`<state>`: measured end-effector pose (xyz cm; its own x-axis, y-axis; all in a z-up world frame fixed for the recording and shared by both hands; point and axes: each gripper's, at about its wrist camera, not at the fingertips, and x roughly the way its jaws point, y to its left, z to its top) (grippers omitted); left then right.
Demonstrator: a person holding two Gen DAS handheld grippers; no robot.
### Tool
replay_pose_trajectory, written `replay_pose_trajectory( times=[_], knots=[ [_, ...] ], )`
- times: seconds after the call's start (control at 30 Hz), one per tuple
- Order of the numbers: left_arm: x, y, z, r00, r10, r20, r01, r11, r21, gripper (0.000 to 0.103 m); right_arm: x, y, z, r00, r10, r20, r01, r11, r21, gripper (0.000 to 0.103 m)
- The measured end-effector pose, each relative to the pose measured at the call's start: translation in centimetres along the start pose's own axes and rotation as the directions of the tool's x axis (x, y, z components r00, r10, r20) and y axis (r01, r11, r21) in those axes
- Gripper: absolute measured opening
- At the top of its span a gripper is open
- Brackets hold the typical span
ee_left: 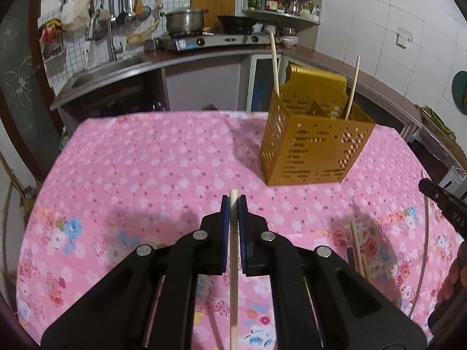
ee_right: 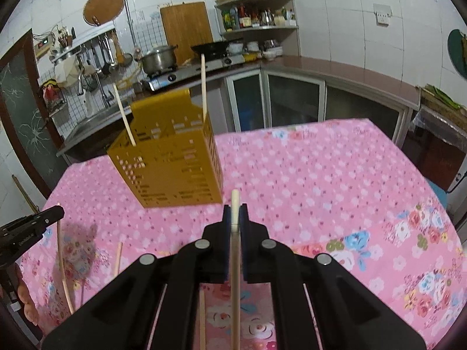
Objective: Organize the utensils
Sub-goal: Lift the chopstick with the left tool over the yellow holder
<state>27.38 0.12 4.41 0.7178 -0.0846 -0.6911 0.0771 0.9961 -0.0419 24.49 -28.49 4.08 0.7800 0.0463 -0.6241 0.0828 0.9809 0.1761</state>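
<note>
Two chopsticks gripped, one per gripper, both short of the golden holder.

The left gripper [ee_left: 233,204] is clenched on a pale chopstick [ee_left: 233,262] running lengthwise between its blue pads, tip poking just past them; the right gripper [ee_right: 235,213] is clamped the same way on its own chopstick [ee_right: 235,277]. The perforated golden holder [ee_left: 315,148] stands on the pink floral tablecloth [ee_left: 146,160], ahead and right of the left gripper, ahead and left of the right one, with two chopsticks [ee_left: 274,64] already leaning in it. More loose chopsticks [ee_left: 357,248] lie on the cloth nearer than the holder. To do this well, I judge each stick should be tipped steeply, brought over the holder's open top one at a time, clear of the leaning sticks, and let go only once its end is inside.
</note>
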Motion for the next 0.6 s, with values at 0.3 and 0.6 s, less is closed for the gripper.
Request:
replay_pose_trajectory(
  times=[0.3,0.6],
  knots=[
    [-2.1,-0.1,1.7,0.995,-0.006,0.095,0.005,1.0,0.008,0.005,-1.2,-0.3,1.8,0.996,0.029,0.085,-0.03,1.0,0.006,0.006],
    [-4.9,-0.8,4.7,0.973,-0.041,0.226,0.04,0.999,0.006,0.004,-2.5,0.2,4.0,0.978,0.057,0.203,-0.057,0.998,-0.006,0.006]
  ],
)
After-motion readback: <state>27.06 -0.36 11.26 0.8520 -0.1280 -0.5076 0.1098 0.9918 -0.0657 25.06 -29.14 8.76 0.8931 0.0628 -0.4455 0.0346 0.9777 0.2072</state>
